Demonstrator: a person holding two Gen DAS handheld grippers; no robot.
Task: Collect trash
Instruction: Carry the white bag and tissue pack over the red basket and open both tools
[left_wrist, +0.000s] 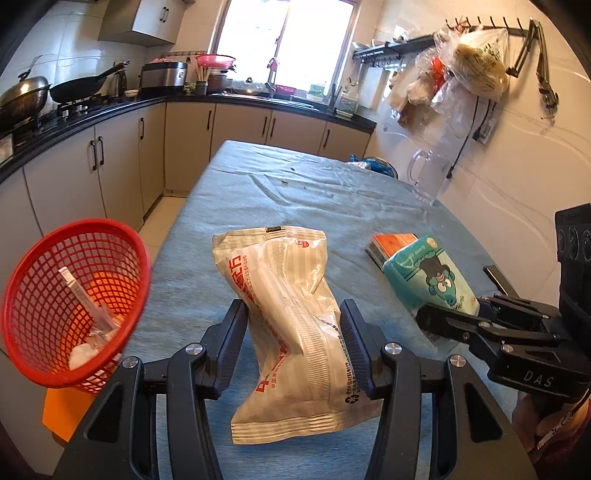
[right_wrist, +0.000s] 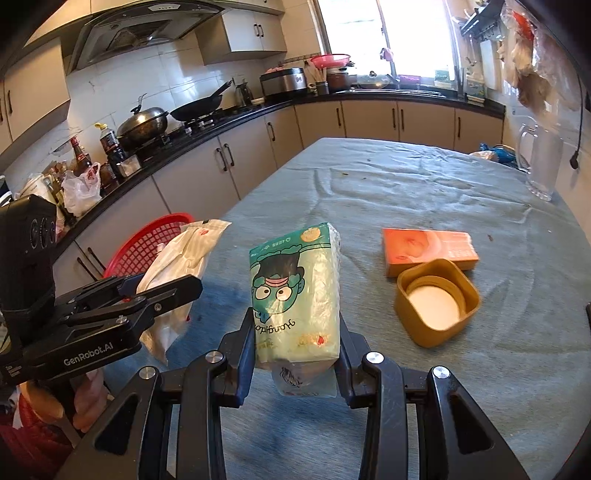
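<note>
Kitchen bench (left_wrist: 258, 192) mid-cleanup: left gripper (left_wrist: 293, 345) fingers clamp a white wrapper (left_wrist: 291, 314); right gripper (right_wrist: 297, 354) fingers clamp a green packet (right_wrist: 295, 288). Red basket (left_wrist: 74, 295), lower left, already holds scraps; orange box (right_wrist: 428, 251) and yellow lid (right_wrist: 437, 306) remain

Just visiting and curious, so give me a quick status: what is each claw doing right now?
Left claw shut on white wrapper. Right claw shut on green cartoon packet. Red basket at table's left edge, nothing blocking it.
</note>
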